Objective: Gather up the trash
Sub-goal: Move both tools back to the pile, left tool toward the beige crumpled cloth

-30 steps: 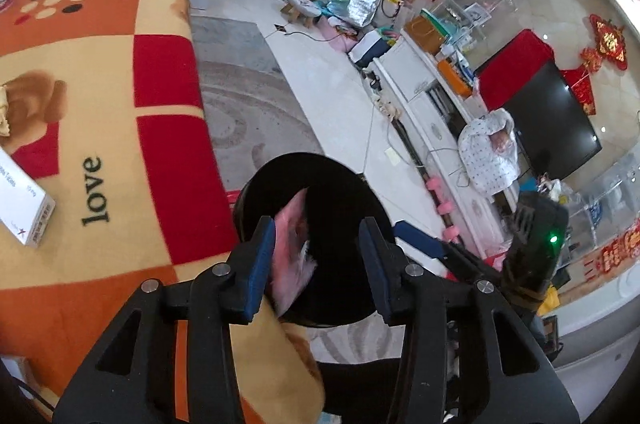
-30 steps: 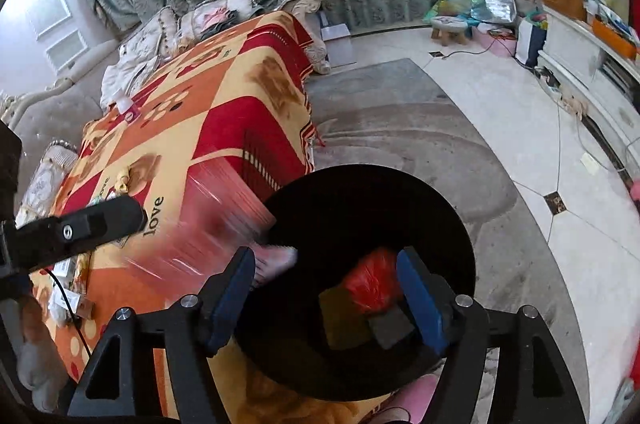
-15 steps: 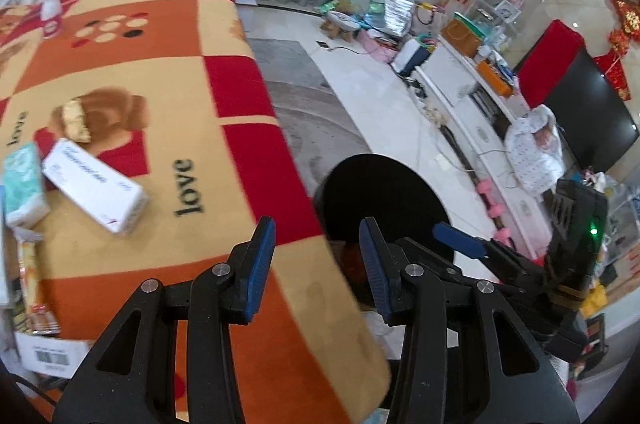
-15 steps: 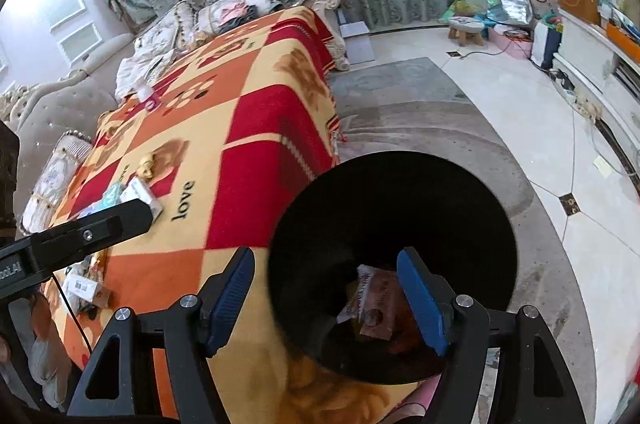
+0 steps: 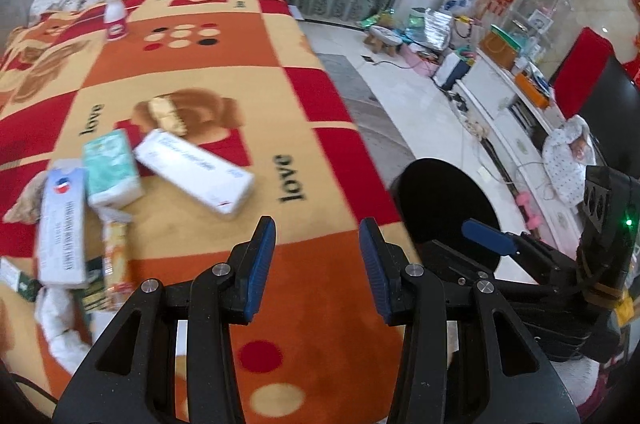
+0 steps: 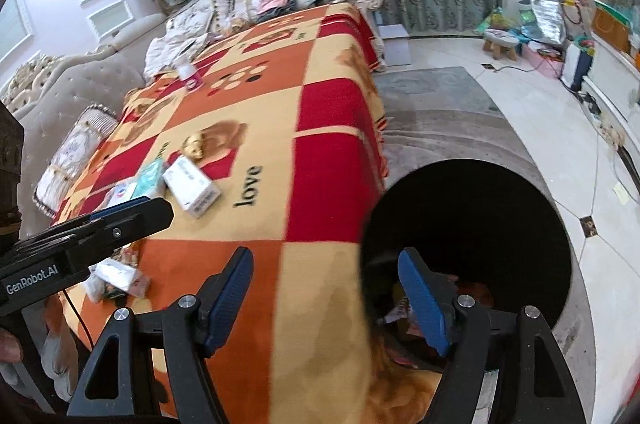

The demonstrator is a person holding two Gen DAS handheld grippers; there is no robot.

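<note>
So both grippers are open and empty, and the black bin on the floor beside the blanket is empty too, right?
Not quite. The left gripper and right gripper are open and empty, and the black bin stands on the floor beside the blanket, but it is not empty: the right wrist view shows wrappers inside.

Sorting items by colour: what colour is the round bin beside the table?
Black; right wrist view shows it best.

Bright daylight, fisheye warp, motion blur
</note>
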